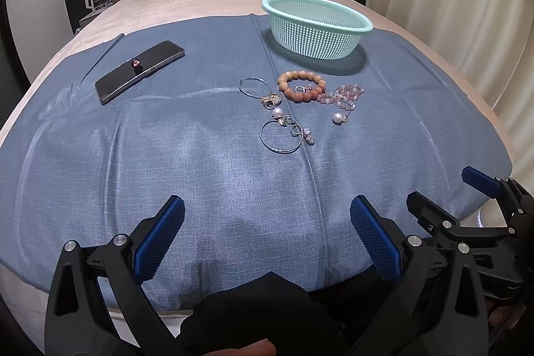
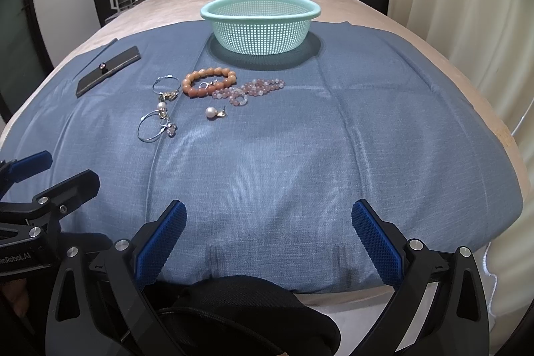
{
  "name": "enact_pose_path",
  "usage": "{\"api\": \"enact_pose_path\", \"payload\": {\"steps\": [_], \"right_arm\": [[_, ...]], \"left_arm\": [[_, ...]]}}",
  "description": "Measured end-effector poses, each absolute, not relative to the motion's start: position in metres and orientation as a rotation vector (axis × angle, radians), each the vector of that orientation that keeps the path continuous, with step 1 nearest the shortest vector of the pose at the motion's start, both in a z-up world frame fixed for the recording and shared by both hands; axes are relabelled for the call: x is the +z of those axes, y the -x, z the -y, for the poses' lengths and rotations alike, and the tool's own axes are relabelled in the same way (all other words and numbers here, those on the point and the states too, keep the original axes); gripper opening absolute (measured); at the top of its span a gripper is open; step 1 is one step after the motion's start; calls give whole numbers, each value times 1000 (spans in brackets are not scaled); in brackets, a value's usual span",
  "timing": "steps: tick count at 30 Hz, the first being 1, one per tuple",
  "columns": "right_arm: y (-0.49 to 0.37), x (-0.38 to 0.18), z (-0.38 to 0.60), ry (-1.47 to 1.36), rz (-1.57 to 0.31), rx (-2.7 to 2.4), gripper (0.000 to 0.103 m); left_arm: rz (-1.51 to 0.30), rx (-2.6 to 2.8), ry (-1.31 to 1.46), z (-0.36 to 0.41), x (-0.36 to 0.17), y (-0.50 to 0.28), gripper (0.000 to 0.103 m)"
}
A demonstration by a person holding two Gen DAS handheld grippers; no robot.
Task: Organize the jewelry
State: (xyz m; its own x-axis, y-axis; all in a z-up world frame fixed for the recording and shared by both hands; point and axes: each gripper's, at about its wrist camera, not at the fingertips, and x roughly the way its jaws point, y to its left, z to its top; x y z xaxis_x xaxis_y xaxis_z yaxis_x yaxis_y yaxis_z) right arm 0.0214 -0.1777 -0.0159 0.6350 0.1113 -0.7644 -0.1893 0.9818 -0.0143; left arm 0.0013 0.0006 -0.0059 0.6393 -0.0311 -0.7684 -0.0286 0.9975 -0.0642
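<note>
nothing picked yet; both grippers sit low at the near edge of the bed, jewelry all on the blue cloth (image 1: 233,172).

left to right: phone (image 1: 139,71) far left with a small ring-like piece (image 1: 136,63) on it, can't tell exactly what. then two thin hoops (image 1: 279,135), the nearer one with a pearl charm and small sparkly bits touching it. then orange bead bracelet (image 1: 302,86) with a small piece inside its loop, touching the pink bead strand (image 1: 343,92). loose pearl earring (image 1: 338,118) just beside that strand. mint basket (image 1: 317,25) stands behind the cluster, looks empty.

left gripper (image 1: 267,239): jaws spread wide, holding nothing. right gripper (image 2: 268,242): same, spread, empty.

judgement: the step is a first reach. start with the loose pearl earring or the near hoop, they're closest and least tangled. come straight down and pinch across the wire or post; soft bedding will give, so don't press hard or the piece sinks. lift the bracelet clear before moving it, or the strand may drag along.

room: wide open cloth between grippers and cluster. basket rim is raised, so carry over it. bed edge drops off right, well away from the jewelry.
</note>
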Motion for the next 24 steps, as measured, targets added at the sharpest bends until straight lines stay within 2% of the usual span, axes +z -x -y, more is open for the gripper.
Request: {"api": "enact_pose_path", "payload": {"steps": [12,24], "right_arm": [[-42,-20,179,69,-988,258,95],[-125,-16,177,93,-949,295,95]], "left_arm": [[-891,0,18,-8,1,-25,97],[-929,-66,-29,-27,-15,-91,97]]}}
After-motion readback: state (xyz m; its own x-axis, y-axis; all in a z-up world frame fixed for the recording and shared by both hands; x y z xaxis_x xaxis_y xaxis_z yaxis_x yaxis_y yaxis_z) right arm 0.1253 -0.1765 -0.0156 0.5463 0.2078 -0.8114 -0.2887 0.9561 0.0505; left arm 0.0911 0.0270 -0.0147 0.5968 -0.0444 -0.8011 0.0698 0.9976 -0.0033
